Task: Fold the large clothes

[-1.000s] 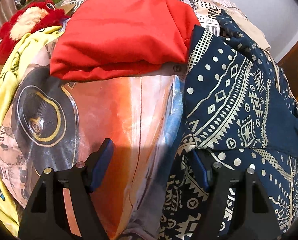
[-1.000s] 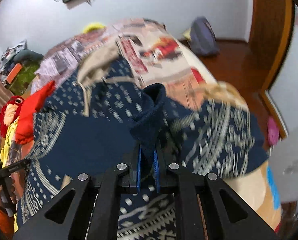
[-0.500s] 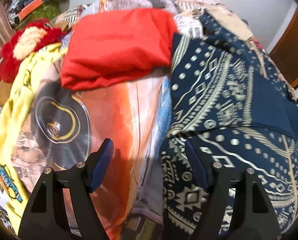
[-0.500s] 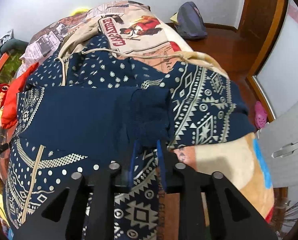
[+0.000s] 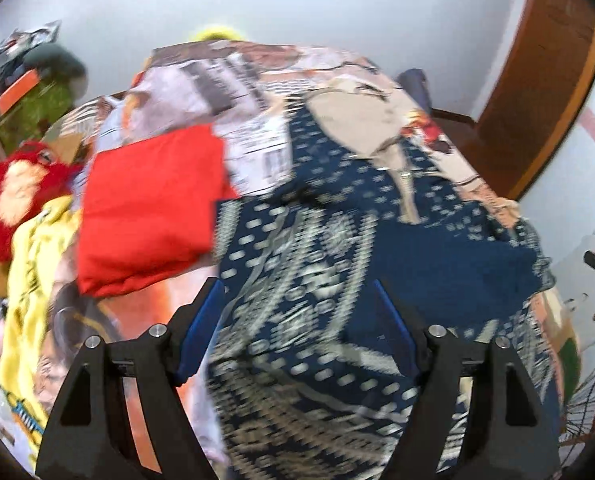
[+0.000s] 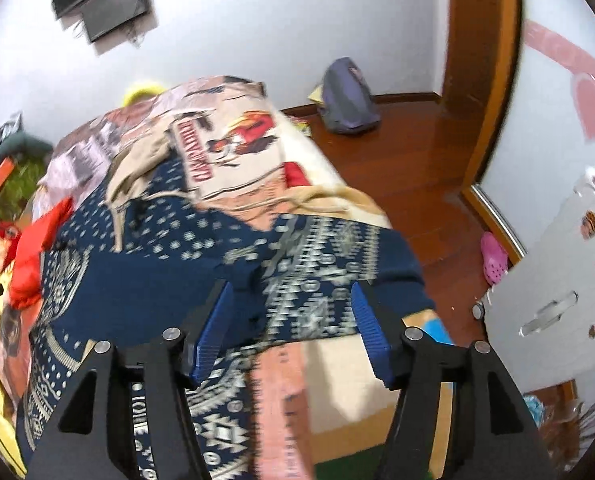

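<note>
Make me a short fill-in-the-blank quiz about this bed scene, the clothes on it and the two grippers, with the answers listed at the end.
1. The folded garment lying beside the patterned one is plain ____.
2. The patterned garment spread on the bed is white on dark ____.
3. The right gripper has its jaws opening, with ____ gripped between its pads.
4. The left gripper pads are coloured ____.

Missing words: red; blue; nothing; blue

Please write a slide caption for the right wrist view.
Right hand-held gripper, jaws opening, above navy patterned hooded garment spread on printed bedspread.
</note>
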`<state>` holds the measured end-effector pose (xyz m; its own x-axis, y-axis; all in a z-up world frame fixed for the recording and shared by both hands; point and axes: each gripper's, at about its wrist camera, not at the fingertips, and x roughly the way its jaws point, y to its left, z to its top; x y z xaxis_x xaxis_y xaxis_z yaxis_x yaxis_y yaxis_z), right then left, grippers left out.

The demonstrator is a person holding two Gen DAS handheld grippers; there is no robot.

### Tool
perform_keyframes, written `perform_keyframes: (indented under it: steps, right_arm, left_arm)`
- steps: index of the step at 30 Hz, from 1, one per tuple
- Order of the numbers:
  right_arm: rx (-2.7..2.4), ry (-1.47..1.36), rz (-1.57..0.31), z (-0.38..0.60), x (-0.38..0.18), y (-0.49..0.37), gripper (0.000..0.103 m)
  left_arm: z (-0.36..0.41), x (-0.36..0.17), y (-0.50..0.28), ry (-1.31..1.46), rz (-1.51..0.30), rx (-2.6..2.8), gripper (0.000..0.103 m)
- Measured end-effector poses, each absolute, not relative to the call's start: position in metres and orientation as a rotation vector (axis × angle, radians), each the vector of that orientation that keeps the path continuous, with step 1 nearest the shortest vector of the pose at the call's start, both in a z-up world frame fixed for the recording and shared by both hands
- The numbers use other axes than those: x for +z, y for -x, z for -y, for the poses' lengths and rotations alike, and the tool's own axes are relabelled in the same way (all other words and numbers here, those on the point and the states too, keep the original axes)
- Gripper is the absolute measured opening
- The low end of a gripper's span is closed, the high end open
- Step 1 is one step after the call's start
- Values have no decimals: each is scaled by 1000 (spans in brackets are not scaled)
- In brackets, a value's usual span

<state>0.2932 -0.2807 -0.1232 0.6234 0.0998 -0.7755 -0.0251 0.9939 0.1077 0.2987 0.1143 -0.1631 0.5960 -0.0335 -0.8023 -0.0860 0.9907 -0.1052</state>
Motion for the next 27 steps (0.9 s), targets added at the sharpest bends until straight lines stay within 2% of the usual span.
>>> perform_keyframes:
  steps: [5, 13, 19, 27]
  right_arm:
    - [4, -176, -958, 323, -151, -296, 57]
    - [29, -472, -1094, 368, -210, -311, 57]
    - [39, -669, -1097, 382, -236, -331, 58]
    - [-45, -781, -1067, 402, -257, -362, 57]
  left_arm:
    - [-72, -174, -324, 98, -960, -32, 77]
    - [-25, -213, -352, 37, -1050, -108, 77]
    - [-10, -238, -363, 11, -1102, -125, 77]
    - [-4, -267, -367, -18, -1157, -105, 77]
